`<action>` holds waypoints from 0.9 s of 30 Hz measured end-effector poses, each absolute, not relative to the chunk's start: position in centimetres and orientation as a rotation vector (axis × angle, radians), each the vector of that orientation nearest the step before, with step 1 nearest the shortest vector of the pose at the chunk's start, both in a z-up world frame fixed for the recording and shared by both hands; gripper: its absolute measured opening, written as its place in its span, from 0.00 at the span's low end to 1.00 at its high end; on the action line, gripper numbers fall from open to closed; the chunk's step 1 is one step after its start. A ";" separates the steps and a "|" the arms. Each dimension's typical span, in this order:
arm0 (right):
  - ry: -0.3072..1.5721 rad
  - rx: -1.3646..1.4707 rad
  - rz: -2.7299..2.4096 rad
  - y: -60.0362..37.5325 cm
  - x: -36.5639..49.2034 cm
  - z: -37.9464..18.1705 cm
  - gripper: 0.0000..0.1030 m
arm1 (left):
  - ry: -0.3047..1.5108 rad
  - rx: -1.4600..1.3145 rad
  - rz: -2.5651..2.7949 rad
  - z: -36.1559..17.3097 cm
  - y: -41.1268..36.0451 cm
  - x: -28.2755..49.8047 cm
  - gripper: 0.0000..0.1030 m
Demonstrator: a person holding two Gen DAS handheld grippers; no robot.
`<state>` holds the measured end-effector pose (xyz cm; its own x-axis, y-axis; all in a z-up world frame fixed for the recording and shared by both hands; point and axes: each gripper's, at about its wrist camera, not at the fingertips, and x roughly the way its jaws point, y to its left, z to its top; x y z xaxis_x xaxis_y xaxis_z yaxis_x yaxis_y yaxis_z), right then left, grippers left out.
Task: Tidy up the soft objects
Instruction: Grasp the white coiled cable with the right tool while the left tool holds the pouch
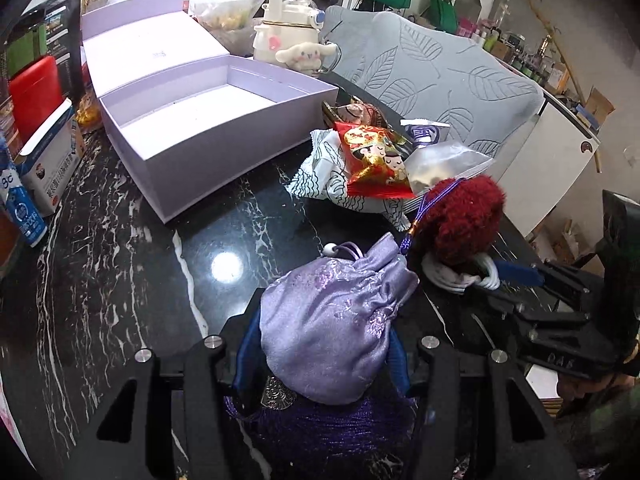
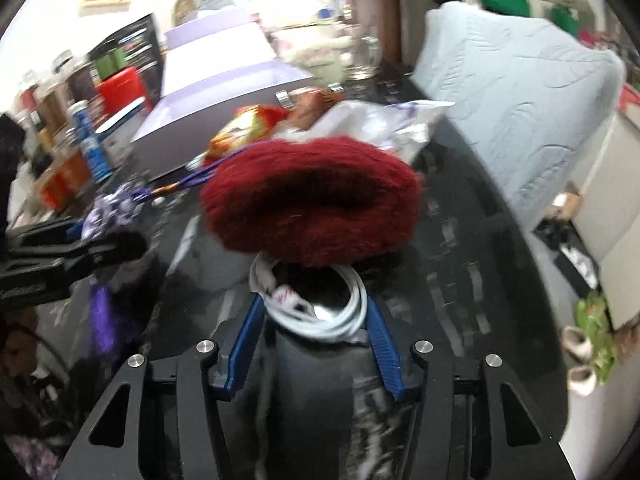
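My left gripper (image 1: 324,344) is shut on a lilac satin drawstring pouch (image 1: 336,320), held just above the black marble table (image 1: 120,272). Its purple cord runs toward the red thing. My right gripper (image 2: 316,312) is shut on a dark red fuzzy knit object (image 2: 312,200) with a white coiled base (image 2: 320,312); it also shows in the left wrist view (image 1: 464,216), right of the pouch. An open, empty lilac gift box (image 1: 208,120) stands at the back left of the table. The right wrist view is blurred.
A heap of snack packets (image 1: 372,160) and a clear bag (image 1: 440,164) lies between the box and the red object. A white kettle with a plush toy (image 1: 288,24), cartons and bottles (image 1: 44,160) line the back and left. A grey leaf-patterned chair (image 1: 440,72) stands behind.
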<state>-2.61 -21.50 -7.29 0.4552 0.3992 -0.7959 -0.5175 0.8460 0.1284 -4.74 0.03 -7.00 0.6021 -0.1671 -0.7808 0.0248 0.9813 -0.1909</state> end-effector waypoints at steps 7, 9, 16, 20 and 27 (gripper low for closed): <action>0.886 -0.196 0.583 -19.5 -3.4 -7.5 0.83 | 0.896 -0.190 -0.070 -6.7 1.1 -6.1 0.50; 0.887 -0.195 0.591 -18.9 -2.9 -7.9 0.83 | 0.895 -0.197 -0.055 -6.8 1.6 -6.3 0.50; 0.871 -0.295 0.646 -16.1 -2.4 -7.9 0.50 | 0.879 -0.234 -0.005 -6.9 3.3 -6.8 0.50; 0.893 -0.284 0.843 -13.7 -4.0 -7.6 0.49 | 0.866 -0.254 0.022 -6.8 4.3 -7.0 0.50; 0.912 -0.181 0.952 -12.1 -4.0 -7.0 0.49 | 0.845 -0.265 0.089 -6.4 6.5 -8.2 0.50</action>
